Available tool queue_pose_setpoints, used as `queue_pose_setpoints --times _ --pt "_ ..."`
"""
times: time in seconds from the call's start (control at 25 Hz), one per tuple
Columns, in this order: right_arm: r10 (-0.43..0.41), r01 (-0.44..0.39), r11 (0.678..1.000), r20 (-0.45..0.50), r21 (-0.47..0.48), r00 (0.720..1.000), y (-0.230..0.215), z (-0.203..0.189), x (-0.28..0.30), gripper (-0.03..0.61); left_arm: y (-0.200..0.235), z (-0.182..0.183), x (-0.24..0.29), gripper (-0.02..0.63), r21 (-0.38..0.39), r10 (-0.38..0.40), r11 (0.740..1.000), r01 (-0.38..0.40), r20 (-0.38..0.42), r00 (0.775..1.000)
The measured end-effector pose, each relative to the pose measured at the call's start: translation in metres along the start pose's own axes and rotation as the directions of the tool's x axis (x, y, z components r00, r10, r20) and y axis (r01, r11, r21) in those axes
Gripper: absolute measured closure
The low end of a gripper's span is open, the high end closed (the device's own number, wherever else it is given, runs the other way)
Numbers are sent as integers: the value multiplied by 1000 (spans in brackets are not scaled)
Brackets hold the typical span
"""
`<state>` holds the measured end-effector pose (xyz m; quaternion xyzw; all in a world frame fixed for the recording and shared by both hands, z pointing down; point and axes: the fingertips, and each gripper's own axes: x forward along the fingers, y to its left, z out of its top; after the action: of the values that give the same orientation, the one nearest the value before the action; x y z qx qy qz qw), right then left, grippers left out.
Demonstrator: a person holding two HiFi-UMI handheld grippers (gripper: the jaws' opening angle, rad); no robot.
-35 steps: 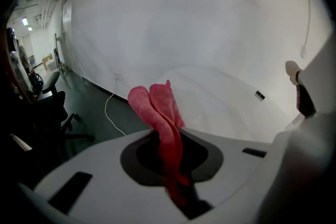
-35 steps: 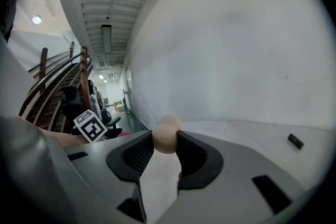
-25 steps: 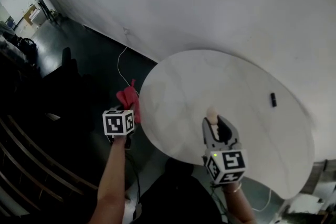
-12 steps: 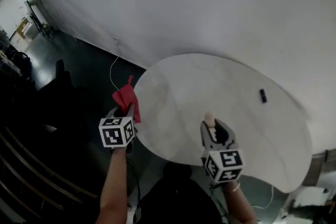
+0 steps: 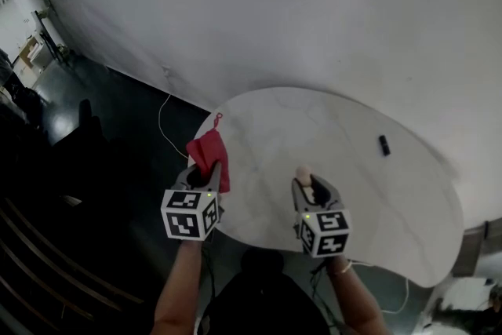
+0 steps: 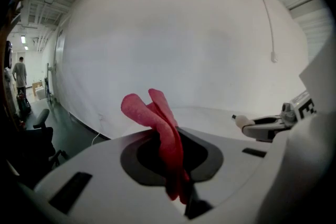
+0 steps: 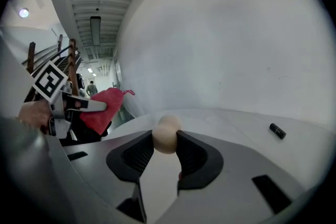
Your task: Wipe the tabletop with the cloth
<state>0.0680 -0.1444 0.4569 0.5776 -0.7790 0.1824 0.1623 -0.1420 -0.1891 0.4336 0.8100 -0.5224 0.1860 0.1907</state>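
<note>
Clamped in the left gripper's (image 5: 202,175) fingers, in the air by the left edge of the pale surface (image 5: 369,184): a bunched red cloth (image 5: 210,157). Looks soft, light, floppy; best pinched at a gathered fold. Clamped in the right gripper's (image 5: 307,181) fingers: a small pale ball (image 7: 166,136).

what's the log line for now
left gripper: shut on red cloth, held off tabletop | right gripper: shut on pale ball | tabletop: small black item
</note>
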Motion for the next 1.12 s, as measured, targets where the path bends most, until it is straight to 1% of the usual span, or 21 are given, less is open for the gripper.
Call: queue_pose_setpoints --times 0.12,0.28,0.52,0.64,0.92,1.04,1.12 --pt "-21 19 999 -54 -37 998 -7 -13 19 451 -13 2 -4 572 20 -27 999 26 10 1000" --pt "-35 26 997 -117 -77 993 -14 -28 41 449 -23 2 -8 572 37 -33 999 33 19 999" --pt "-61 41 995 -219 -95 974 -7 -44 59 449 -26 -7 -16 572 26 -37 999 37 16 999" --pt "-74 45 993 -268 -113 961 -8 -56 65 449 -31 -12 -16 572 15 -57 998 57 6 998" --pt "-85 37 989 -343 -143 936 -7 -78 75 449 -33 -16 -17 572 14 -68 998 68 -9 998" --pt "-109 50 985 -371 -165 922 -12 -86 76 446 -32 -14 -16 572 9 -70 997 70 0 998" --pt "-116 58 985 -374 -164 920 -14 -89 76 443 -31 -14 -15 572 2 -68 998 68 4 998"
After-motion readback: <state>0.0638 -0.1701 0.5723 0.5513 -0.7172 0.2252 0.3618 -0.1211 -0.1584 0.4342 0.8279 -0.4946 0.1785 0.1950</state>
